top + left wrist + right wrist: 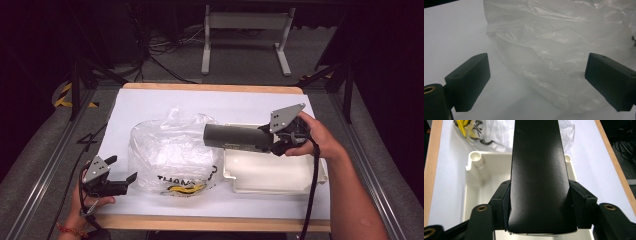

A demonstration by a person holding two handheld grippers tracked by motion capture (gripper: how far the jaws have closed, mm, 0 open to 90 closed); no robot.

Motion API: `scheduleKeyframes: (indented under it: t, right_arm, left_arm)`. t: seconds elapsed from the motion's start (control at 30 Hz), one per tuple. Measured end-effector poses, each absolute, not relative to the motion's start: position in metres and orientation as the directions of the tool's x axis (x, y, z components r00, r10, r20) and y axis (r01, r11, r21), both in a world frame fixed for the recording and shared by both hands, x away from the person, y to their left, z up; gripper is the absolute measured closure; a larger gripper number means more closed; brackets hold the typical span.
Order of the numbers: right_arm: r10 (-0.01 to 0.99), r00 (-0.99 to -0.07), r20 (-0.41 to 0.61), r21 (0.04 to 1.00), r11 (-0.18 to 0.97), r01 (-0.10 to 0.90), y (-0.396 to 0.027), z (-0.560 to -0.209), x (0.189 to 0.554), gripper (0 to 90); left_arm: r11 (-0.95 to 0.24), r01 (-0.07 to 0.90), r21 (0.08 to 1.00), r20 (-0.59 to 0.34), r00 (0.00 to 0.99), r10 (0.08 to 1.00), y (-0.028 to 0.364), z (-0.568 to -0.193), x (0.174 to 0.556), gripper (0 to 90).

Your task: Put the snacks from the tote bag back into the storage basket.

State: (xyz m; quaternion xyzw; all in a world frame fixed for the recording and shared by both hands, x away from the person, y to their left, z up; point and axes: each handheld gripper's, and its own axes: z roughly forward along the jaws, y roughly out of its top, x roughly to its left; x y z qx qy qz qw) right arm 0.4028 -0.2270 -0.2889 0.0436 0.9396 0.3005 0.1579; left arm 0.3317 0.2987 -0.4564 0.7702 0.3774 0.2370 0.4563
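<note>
The left hand-held gripper [121, 174] rests low with jaws spread wide, while the right hand-held gripper [274, 142], raised, is clamped tight.

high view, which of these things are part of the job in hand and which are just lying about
In use:
- dark grey box, clamped in the right gripper above the white tray
- white tray
- clear plastic bag, which the open left gripper points at

Probably just lying about:
- white frame on the floor behind the table
- cables on the floor
</note>
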Motion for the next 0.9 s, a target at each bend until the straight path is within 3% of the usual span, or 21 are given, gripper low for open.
scheduleKeyframes:
  t: [0.57, 0.9]
  right_arm:
    - [0.250, -0.931, -0.266, 0.569, 0.820, 0.058, -0.278, -0.296, 0.396, 42.7]
    - [0.245, -0.941, -0.234, 0.530, 0.844, 0.089, -0.290, -0.308, 0.395, 42.7]
  left_arm:
    - [-0.301, 0.367, 0.880, 0.021, 0.604, 0.797, 0.298, -0.456, 0.331, 7.2]
    - [-0.306, 0.365, 0.879, 0.025, 0.607, 0.795, 0.298, -0.456, 0.331, 7.2]
